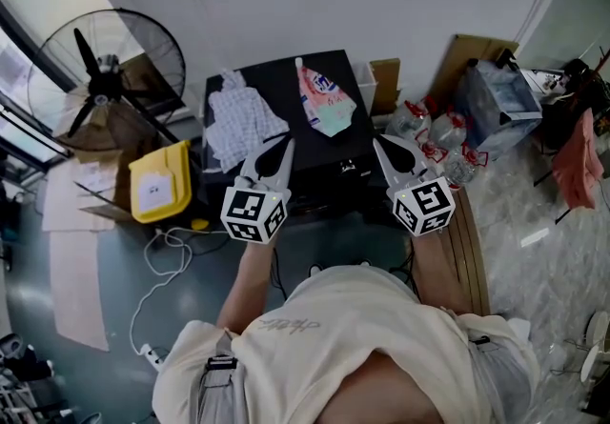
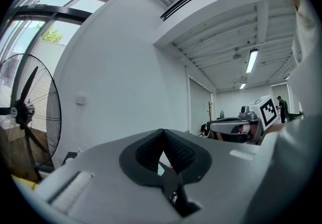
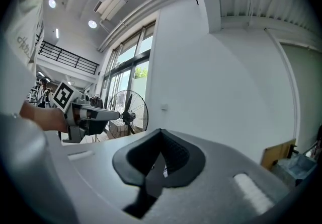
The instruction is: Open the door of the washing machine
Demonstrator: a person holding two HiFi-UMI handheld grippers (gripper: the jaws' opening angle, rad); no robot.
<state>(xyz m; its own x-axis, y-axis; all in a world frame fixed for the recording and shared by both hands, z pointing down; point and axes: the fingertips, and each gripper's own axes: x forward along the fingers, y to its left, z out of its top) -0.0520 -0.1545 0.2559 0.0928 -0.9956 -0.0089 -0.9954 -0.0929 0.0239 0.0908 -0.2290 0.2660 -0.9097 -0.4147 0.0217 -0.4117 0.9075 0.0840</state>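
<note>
Washing machine front hidden under its top (steep view); fan cropped.

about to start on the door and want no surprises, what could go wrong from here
If the door is in the top of the black machine, the checked cloth and the colourful pouch lying on it could slide off. Both the left gripper and right gripper are shut, so they must open before gripping anything.
</note>
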